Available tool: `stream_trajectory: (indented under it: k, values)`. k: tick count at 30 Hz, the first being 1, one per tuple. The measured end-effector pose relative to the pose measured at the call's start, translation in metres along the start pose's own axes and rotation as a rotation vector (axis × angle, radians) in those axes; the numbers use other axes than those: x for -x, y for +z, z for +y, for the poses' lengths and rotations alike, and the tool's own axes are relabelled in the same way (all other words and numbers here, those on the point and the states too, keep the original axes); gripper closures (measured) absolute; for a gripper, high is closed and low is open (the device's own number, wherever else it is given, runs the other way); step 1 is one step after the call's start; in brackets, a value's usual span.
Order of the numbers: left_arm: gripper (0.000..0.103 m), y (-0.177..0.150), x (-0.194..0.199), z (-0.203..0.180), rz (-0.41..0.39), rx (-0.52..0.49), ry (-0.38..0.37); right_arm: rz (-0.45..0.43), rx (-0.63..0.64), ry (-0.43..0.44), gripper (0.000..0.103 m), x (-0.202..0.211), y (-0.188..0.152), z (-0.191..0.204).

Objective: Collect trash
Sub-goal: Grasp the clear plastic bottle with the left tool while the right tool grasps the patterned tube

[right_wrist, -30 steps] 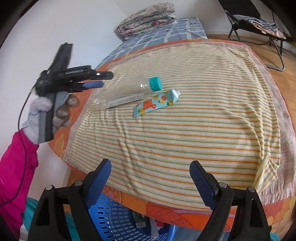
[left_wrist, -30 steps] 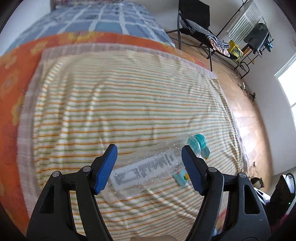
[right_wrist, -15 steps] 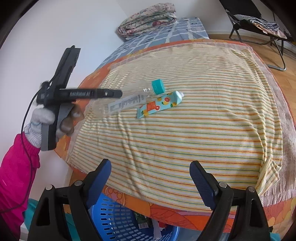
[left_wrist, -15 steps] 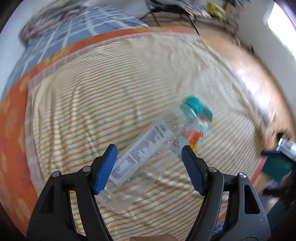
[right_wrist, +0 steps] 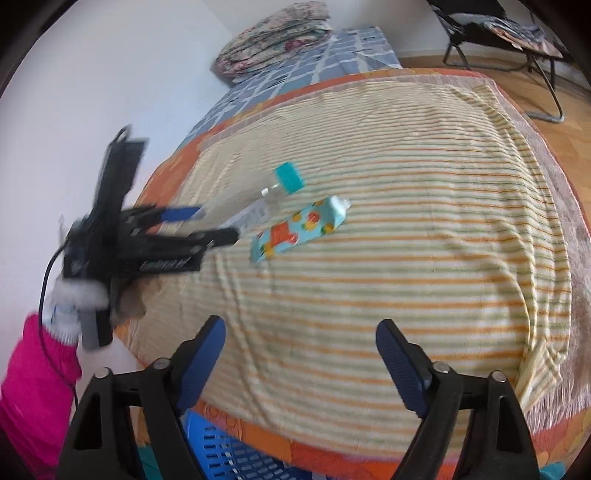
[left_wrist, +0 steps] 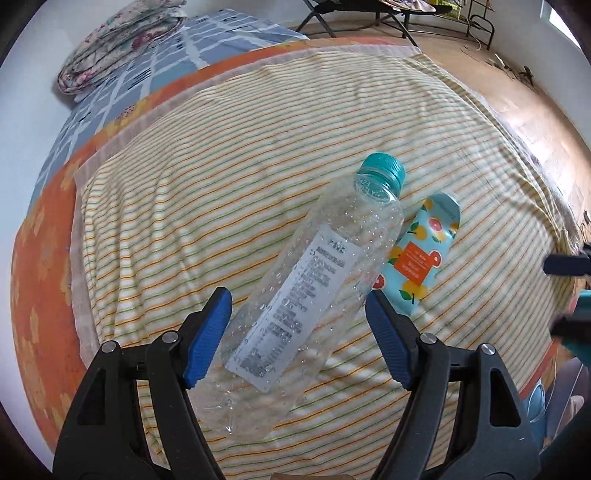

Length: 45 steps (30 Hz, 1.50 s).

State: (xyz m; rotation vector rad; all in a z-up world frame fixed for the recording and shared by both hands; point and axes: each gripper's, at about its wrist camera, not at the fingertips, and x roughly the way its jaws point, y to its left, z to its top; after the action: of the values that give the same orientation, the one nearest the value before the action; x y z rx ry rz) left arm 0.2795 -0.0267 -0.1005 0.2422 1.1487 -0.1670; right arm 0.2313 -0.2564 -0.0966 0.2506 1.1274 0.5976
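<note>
This is a bedroom in a home. Directly ahead of both tools lies a bed [left_wrist: 258, 122], covered with a striped blanket [right_wrist: 406, 240] over an orange flowered sheet [left_wrist: 40, 258] and a blue checked cover [left_wrist: 177, 48]. At the far end of the bed, folded floral bedding [right_wrist: 273, 37] is stacked against a white wall. Beyond the bed to the right there is a wooden floor [left_wrist: 517, 85] and a black folding chair [right_wrist: 491, 33] with cloth on it.

left wrist: steep down, close over the bottle [left_wrist: 317, 280] | right wrist: from the bed [right_wrist: 388, 229] edge, farther back, facing across | shared: bottle, carton [left_wrist: 421, 254], striped cover [left_wrist: 229, 192]
</note>
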Motion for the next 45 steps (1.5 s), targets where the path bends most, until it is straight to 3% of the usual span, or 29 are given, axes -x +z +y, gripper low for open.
stream_trajectory:
  k: [7,13,20,25,35,45]
  values:
    - [0.03,-0.003,0.002,0.003,-0.007,0.014,-0.002,-0.027,0.004,-0.076,0.048,-0.026,0.036,-0.013]
    - [0.029,-0.002,0.0,0.002,-0.004,0.003,0.011,-0.02,0.041,-0.117,0.051,-0.054,0.06,-0.011]
    - [0.03,-0.007,0.0,0.003,-0.058,0.016,0.006,-0.031,0.104,-0.174,0.052,-0.074,0.067,-0.003]
    - [0.037,-0.014,0.007,0.006,-0.078,0.052,-0.003,-0.043,0.163,-0.181,0.082,-0.074,0.066,0.004]
    - [0.043,-0.037,0.031,0.004,-0.126,0.096,-0.017,-0.111,0.231,-0.204,0.085,-0.05,0.058,0.02]
    - [0.047,-0.068,0.066,-0.001,-0.169,0.139,-0.059,-0.203,0.328,-0.255,0.085,0.003,0.045,0.037]
